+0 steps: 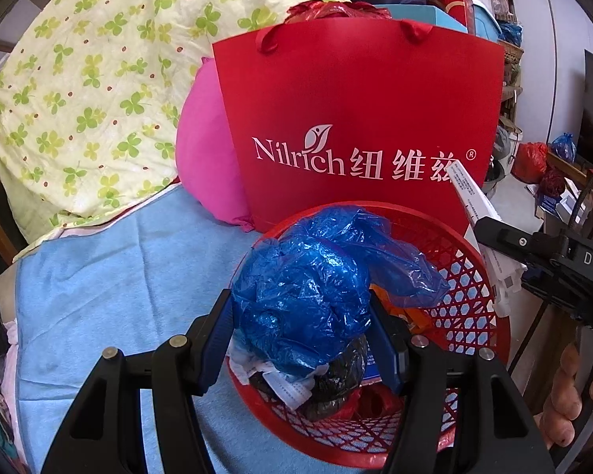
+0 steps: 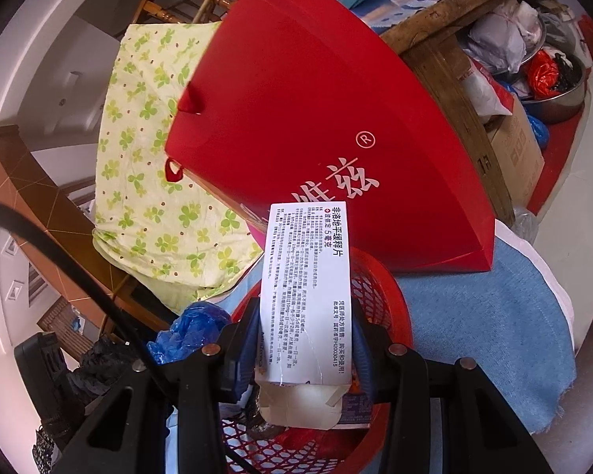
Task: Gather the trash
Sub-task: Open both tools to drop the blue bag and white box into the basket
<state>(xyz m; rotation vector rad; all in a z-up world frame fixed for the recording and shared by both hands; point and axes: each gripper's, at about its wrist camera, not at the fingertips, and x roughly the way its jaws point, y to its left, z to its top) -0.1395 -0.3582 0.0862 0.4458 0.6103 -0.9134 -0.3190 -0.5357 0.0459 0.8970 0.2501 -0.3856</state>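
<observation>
- Here, the left claw (image 1: 302, 339) is clenched on a crumpled blue bag (image 1: 308, 276), its blue pads pressing the wad from both sides; the wad hangs over the near half of a red basket (image 1: 474, 276).
- The right claw (image 2: 302, 349) grips a white carton (image 2: 306, 284) printed with black text; the carton stands lengthwise between the pads, its torn end flap toward the camera, above the same basket (image 2: 379, 288).
- In the left view the carton (image 1: 478, 213) and right claw (image 1: 533, 249) appear at the basket's right rim, with fingers (image 1: 565, 395) of the person's hand below.
- In the right view the blue bag (image 2: 189, 331) shows just left of the basket.
- Inside the basket, under the blue bag: a dark bag (image 1: 344, 375), white paper scraps (image 1: 288, 387), an orange wrapper (image 1: 411, 312) and red plastic (image 1: 371, 399).
- Directly behind the basket, touching or nearly touching its far rim, stands a red paper bag (image 1: 359, 110) lettered "Nilrich"; a pink cushion (image 1: 205, 158) leans at its left.
- A clover-print cloth (image 1: 91, 91) covers a mound farther left.
- The basket rests on a blue towel (image 1: 99, 284).
- Beyond: boxes stacked behind the paper bag, a cardboard box (image 2: 518, 150), a metal bowl (image 2: 561, 98) with bags in it, and pale floor at right.
</observation>
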